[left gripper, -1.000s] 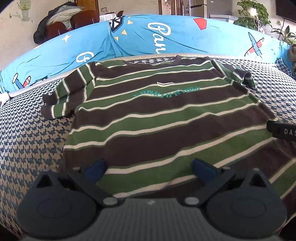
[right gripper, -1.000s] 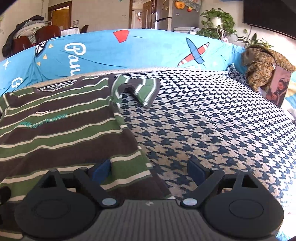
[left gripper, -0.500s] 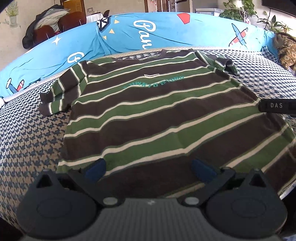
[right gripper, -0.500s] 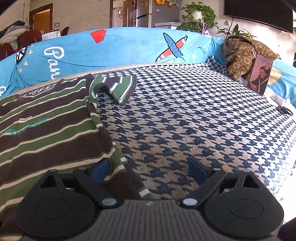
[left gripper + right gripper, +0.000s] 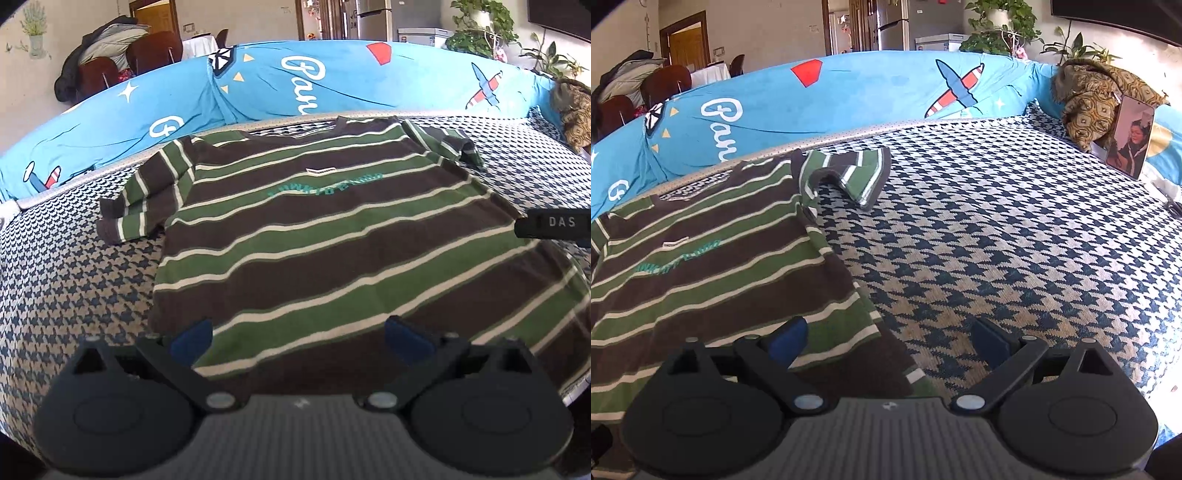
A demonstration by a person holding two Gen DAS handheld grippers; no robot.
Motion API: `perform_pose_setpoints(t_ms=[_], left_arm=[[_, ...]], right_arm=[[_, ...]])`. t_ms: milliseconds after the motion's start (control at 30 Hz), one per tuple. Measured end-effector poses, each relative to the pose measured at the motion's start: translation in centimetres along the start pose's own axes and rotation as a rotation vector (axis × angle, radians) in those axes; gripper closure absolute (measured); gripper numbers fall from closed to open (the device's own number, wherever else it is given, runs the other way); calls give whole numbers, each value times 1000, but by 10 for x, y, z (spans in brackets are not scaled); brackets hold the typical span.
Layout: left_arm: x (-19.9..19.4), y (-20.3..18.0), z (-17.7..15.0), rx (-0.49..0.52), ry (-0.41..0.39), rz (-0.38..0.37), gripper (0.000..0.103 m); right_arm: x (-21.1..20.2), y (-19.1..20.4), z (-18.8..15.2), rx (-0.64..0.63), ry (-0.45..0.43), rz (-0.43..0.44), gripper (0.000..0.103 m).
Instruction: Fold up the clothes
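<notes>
Both grippers were hanging low at the near edge of the bed when I looked. The left gripper (image 5: 298, 338) had its jaws spread wide with nothing between them, hovering right over the hem of the striped t-shirt (image 5: 332, 236), and the right gripper (image 5: 889, 338) was just as wide open and empty, with the shirt's hem corner (image 5: 886, 354) sitting between its blue pads, closer to its left finger. The shirt itself lay spread flat, front up, on the houndstooth bedspread (image 5: 1015, 240), running straight ahead from both grippers, collar at the far end. Looked like a soft, light knit to me, floppy stuff that would sag and drag rather than hold a shape, so pinching a single layer mid-panel would probably just bunch it. I'd guess the hem corners right under the jaws were the sensible grab, or the side seams. Farther out, the left sleeve (image 5: 144, 206) lay flat ahead-left of the left gripper, while the right sleeve (image 5: 857, 177) was curled over on itself, far ahead of the right one. Past that was the blue printed quilt (image 5: 849, 96).
</notes>
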State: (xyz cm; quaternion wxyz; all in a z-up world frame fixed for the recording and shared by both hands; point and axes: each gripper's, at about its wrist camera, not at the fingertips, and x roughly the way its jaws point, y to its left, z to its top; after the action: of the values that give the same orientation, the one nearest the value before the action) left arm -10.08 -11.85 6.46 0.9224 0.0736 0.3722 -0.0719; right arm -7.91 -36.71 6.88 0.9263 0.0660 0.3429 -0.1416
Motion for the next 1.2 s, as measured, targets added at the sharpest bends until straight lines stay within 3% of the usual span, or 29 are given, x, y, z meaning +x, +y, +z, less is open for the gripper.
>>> perform_pose_setpoints(t_ms=[200,367,500,667,800,1067,1200], left_arm=[[3,16,15,-42,-24,48,0],[6,32,33,-75,-48,67,0],[11,46,51,-76,-65,95,0],[21,65,73,-79,-84,122,0],[29,82,89,-92,-97,142,0],[57,113,119,-140,-90,158,0],[75,126,133,-170,-88,158,0]], right_arm=[[-2,19,10,-169,5,39,7],[-5,24,24,-201,18,180,7],[-7,33,33,-261,-11,219,7],[6,37,48,-274,42,320,7],[12,39,57,-292,30,370,7],[38,36,77,-180,-19,350,7],[48,42,90,-198,-50,353,8]])
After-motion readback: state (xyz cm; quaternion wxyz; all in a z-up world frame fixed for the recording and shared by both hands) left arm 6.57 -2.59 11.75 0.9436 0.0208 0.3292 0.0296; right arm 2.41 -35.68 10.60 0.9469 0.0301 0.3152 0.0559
